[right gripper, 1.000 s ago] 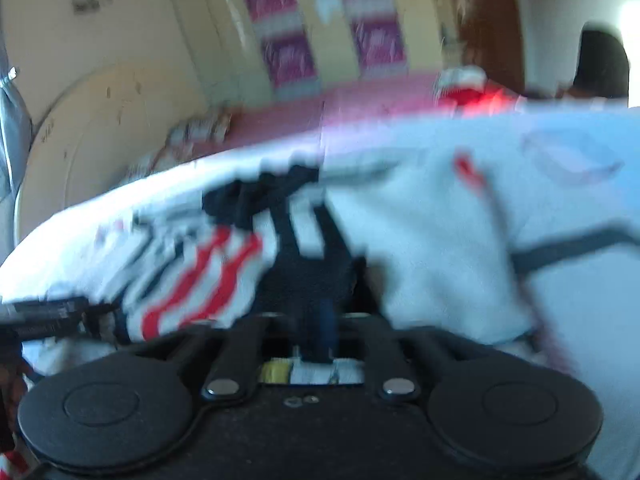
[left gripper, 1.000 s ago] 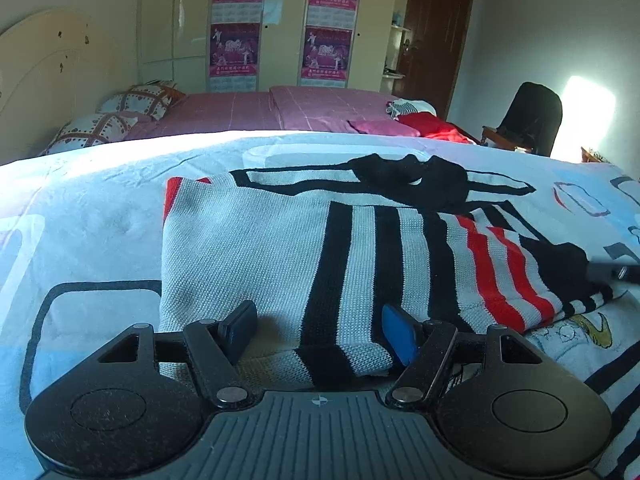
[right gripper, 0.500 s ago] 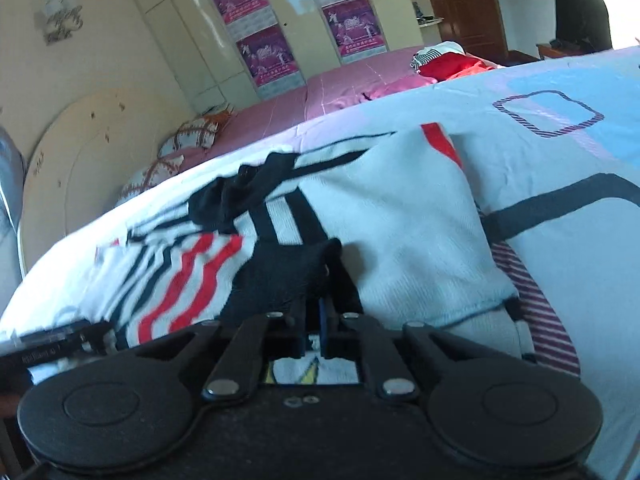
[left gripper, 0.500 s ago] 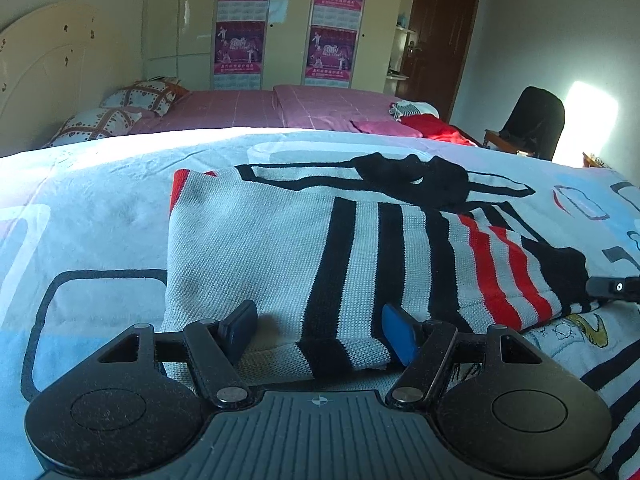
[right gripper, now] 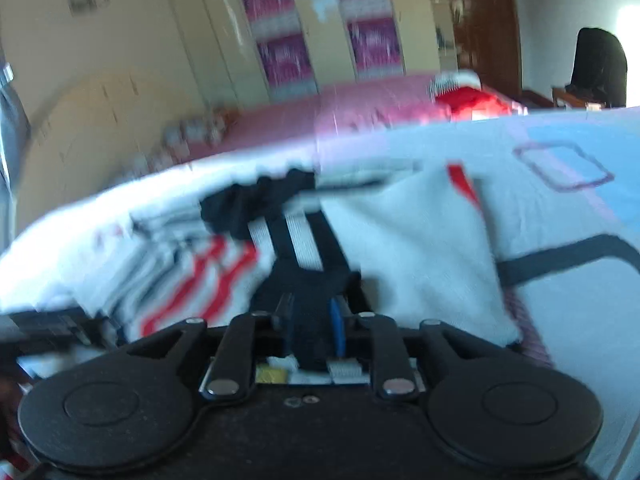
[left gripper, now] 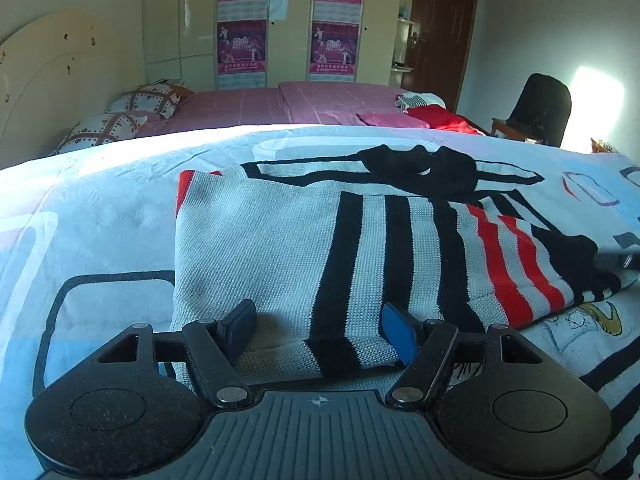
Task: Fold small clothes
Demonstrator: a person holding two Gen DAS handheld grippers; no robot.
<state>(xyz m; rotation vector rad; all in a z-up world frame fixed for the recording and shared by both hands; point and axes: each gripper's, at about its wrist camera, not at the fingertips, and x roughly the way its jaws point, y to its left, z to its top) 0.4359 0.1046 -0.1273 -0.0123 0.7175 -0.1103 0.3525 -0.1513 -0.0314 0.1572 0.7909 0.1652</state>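
Right hand-held gripper (right gripper: 310, 322) jaws had just been opening, black sweater cuff still between them. Left hand-held gripper (left gripper: 318, 326) stood apart over the hem. Striped sweater (left gripper: 360, 248) lay mid-frame on the bed (left gripper: 100, 208). Poster (left gripper: 242, 46) text unreadable.

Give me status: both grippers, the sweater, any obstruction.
Left gripper open, straddling the striped sweater's near edge. Right gripper just reopening slightly, black cuff between its jaws. Sweater partly folded on the bedspread. Nothing in the way.
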